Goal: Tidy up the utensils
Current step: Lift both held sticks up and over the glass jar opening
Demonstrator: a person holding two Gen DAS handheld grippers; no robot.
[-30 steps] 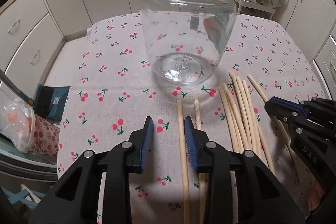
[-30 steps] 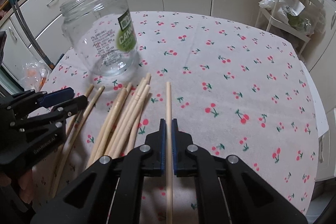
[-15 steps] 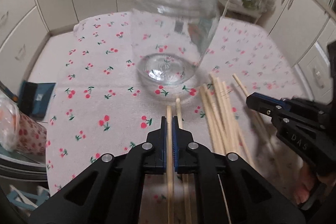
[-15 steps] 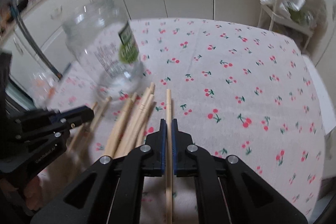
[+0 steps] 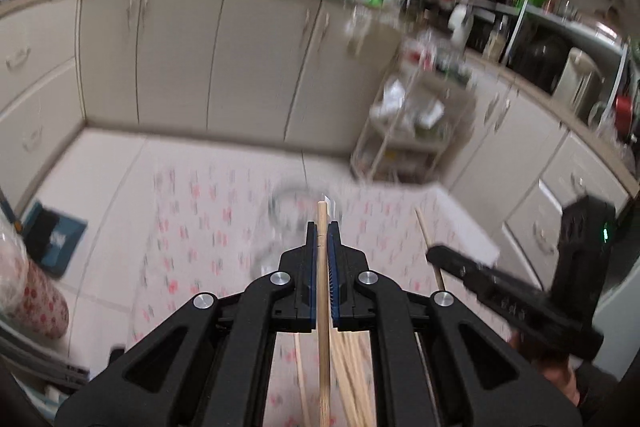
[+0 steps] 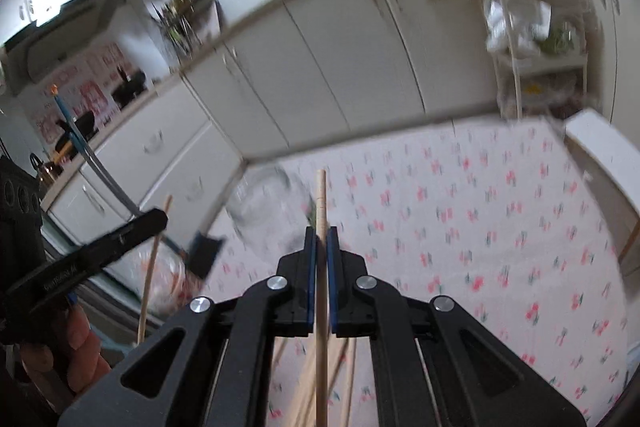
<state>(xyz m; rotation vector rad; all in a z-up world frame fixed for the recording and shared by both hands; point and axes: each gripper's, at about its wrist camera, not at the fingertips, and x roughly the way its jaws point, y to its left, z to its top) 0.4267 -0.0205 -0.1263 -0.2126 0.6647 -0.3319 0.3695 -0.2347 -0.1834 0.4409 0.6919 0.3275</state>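
My left gripper [image 5: 321, 227] is clamped on a pale wooden chopstick [image 5: 322, 307], which runs straight between the blue pads from 6 o'clock to 12 o'clock and ends just past the tips. My right gripper [image 6: 321, 231] is likewise closed on a second pale wooden chopstick [image 6: 320, 287], held along the same 6-to-12 line. Both are raised above the surface with the cherry-print cloth [image 6: 480, 227]. The clear glass jar [image 6: 272, 207], blurred, stands on the cloth at about 11 o'clock of the right gripper's tips; in the left wrist view the jar [image 5: 288, 223] appears only as a smeared ring just beyond the tips at 11 o'clock. The remaining loose wooden chopsticks [image 5: 352, 379] lie on the cloth beneath the left gripper, toward 6 o'clock, and show below the right gripper as well [image 6: 304, 387]. In the left wrist view the right gripper [image 5: 436, 253] enters from 3 o'clock, its chopstick [image 5: 430, 247] angled up toward 11 o'clock. Cream kitchen cabinets [image 5: 240, 59] fill the background.
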